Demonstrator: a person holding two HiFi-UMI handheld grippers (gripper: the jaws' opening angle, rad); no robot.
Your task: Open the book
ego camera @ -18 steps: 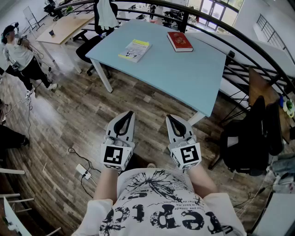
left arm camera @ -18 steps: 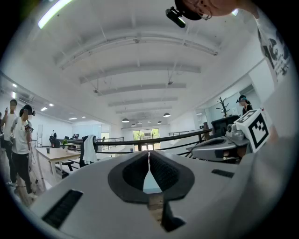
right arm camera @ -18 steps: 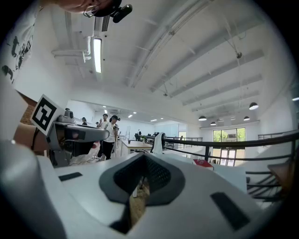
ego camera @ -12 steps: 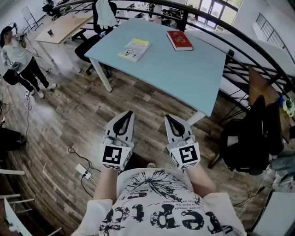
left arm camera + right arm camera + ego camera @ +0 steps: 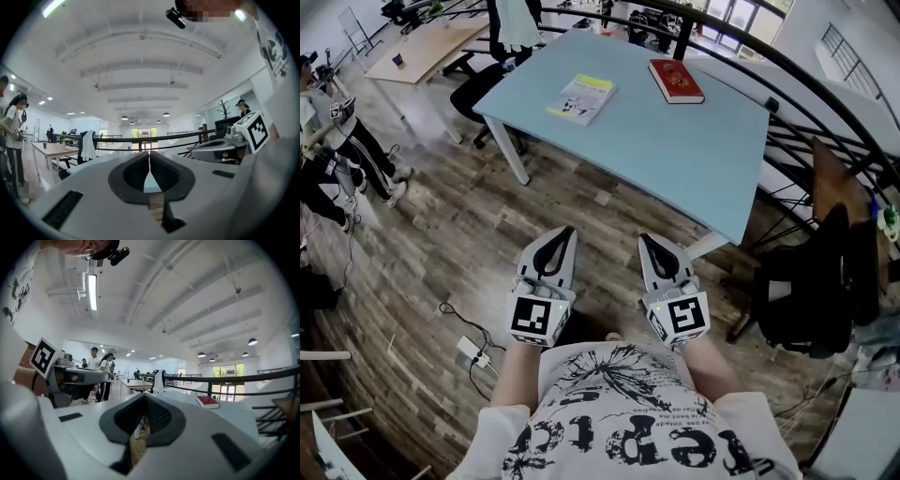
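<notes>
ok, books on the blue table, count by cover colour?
red book: 1
white and yellow book: 1
total on the table: 2

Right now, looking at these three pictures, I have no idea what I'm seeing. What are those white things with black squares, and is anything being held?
A person wears a head camera looking down and holds a white two-jaw tool in each hand: the left gripper and the right gripper. The black squares are their markers. The other two pictures come from cameras riding on those grippers, looking along their jaws. Both are shut and empty. Ahead, a blue table carries a closed red book and a closed yellow-and-white book.
</notes>
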